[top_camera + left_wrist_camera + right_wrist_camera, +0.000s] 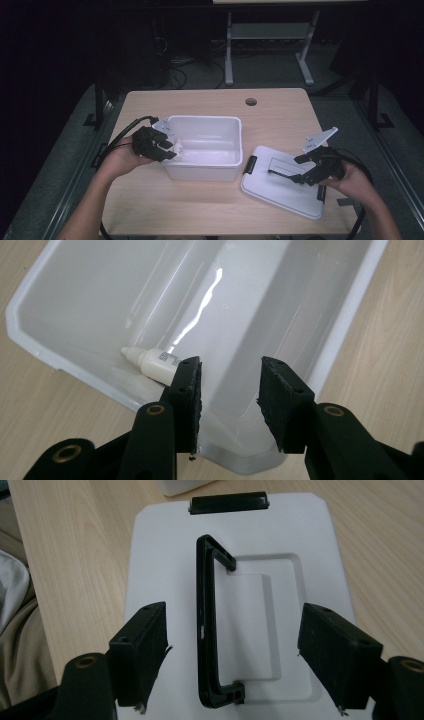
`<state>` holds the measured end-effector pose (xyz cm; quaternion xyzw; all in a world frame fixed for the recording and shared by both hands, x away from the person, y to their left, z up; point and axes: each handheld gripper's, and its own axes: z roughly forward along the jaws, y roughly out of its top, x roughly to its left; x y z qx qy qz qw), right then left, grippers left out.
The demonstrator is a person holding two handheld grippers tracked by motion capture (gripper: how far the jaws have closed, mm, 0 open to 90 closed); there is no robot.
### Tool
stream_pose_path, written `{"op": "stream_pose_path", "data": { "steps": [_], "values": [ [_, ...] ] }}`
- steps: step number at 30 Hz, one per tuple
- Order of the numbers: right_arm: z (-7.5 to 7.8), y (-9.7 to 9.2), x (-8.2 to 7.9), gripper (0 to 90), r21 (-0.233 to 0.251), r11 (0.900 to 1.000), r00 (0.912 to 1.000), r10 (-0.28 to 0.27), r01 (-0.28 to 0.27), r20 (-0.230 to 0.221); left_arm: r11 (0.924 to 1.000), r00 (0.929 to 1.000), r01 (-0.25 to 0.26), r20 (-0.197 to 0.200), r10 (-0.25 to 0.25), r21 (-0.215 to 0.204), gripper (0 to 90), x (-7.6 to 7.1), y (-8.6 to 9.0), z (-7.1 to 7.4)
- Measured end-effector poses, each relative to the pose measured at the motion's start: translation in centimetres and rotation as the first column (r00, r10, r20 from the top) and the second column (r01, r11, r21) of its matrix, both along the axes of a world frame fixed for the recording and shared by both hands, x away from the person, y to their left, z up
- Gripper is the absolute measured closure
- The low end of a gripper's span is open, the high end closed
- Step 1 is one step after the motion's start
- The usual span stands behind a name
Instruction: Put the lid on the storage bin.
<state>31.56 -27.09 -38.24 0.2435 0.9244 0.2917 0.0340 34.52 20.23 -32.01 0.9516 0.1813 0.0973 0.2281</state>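
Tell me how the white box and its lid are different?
The box is deep and hollow; the lid is flat. The box holds a little white bottle; the lid carries a black handle. The box sits square to the table edge; the lid lies askew. Both are white, on the table.

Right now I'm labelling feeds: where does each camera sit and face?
High view: above the person's side, facing forward and down at the table; forearms, left tool, right tool.
Left gripper view: on the left tool, facing the white bin; own jaws.
Right gripper view: on the right tool, facing the lid handle; own jaws.
High and left share the bin.
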Motion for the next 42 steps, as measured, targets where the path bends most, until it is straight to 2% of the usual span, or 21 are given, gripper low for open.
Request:
{"op": "stream_pose_path", "data": {
  "steps": [8, 12, 20, 42],
  "values": [
    [0.1, 0.0, -0.1, 27.4, -0.007, 1.0, 1.0, 0.001, -0.001, 0.001, 1.0, 1.0, -0.002, -0.003, 0.002, 0.0, 60.2, -0.8, 0.7, 0.7],
    [0.2, 0.2, 0.0, 27.2, -0.015, 0.9999, 1.0, 0.003, -0.003, 0.005, 0.9998, 1.0, -0.004, 0.004, 0.004, -0.019, 59.8, -1.4, 1.2, 1.2],
    [0.3, 0.5, 0.0, 27.0, -0.022, 0.9997, 0.9999, 0.007, -0.007, 0.009, 0.9998, 0.9998, -0.004, 0.019, 0.005, -0.02, 59.1, -2.6, 2.3, 2.3],
    [0.4, 0.9, -0.2, 27.0, -0.025, 0.9997, 0.9999, 0.005, -0.005, 0.014, 0.9985, 0.9986, -0.036, 0.036, 0.038, -0.041, 56.9, -5.6, 5.0, 1.7]
  ]
}}
